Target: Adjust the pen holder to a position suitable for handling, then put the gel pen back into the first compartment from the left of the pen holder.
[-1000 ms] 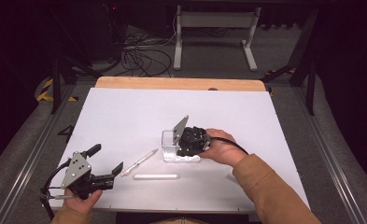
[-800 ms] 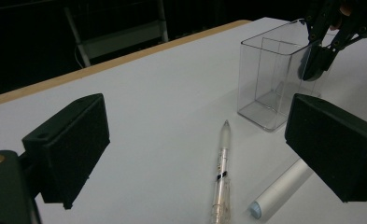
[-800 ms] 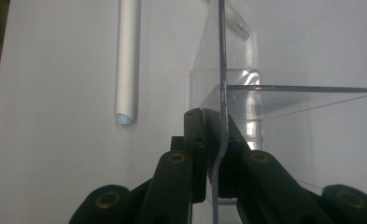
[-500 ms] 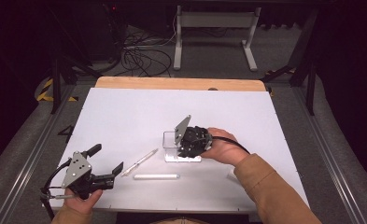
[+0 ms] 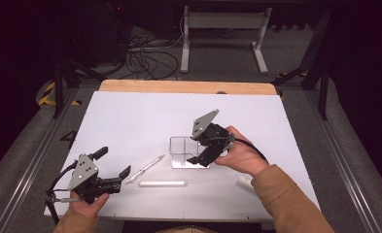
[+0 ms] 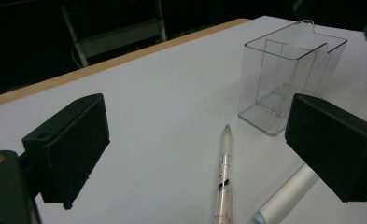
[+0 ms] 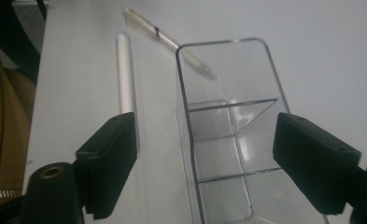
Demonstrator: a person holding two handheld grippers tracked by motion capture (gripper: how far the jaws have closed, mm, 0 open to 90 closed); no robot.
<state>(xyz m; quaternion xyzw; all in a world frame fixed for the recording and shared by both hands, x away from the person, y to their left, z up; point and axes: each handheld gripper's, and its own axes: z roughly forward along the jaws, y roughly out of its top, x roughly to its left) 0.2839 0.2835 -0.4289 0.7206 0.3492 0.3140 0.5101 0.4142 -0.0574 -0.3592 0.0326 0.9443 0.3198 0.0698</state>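
right gripper [image 5: 197,158] over clear box [image 5: 181,151], jaws apart, just been opening, box rim between them, pads not touching | box upright mid-table [image 5: 130,111] | left gripper [image 5: 114,166] open, nothing in it, near table's front left | clear pen [image 5: 145,168] and white pen [image 5: 162,184] flat, just front-left of box
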